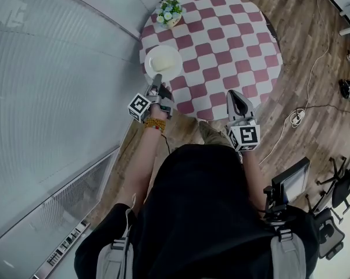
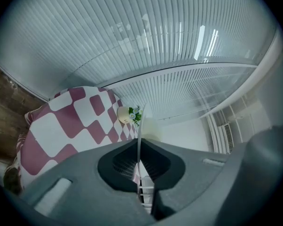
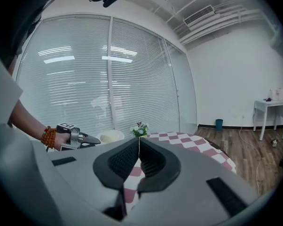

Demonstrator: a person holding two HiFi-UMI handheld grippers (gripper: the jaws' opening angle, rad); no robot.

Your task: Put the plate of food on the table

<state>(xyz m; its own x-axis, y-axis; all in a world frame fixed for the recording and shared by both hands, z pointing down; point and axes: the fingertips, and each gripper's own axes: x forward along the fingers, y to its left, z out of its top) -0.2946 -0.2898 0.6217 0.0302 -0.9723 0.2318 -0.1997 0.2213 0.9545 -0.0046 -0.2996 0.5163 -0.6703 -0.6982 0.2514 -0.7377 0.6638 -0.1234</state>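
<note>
A white plate [image 1: 163, 63] with a pale yellow piece of food [image 1: 164, 58] is at the left edge of the round table [image 1: 221, 45] with a pink and white checked cloth. My left gripper [image 1: 157, 79] is shut on the plate's near rim. In the left gripper view the plate [image 2: 139, 135] shows edge-on between the jaws. I cannot tell whether the plate rests on the cloth. My right gripper [image 1: 233, 96] is shut and holds nothing, above the table's near edge. The right gripper view shows the plate [image 3: 112, 135] beside the left gripper [image 3: 87, 140].
A small pot of flowers [image 1: 170, 11] stands at the table's far left edge. Window blinds [image 1: 47, 97] run along the left. A white cable [image 1: 303, 106] lies on the wooden floor to the right, near office chairs [image 1: 338, 185].
</note>
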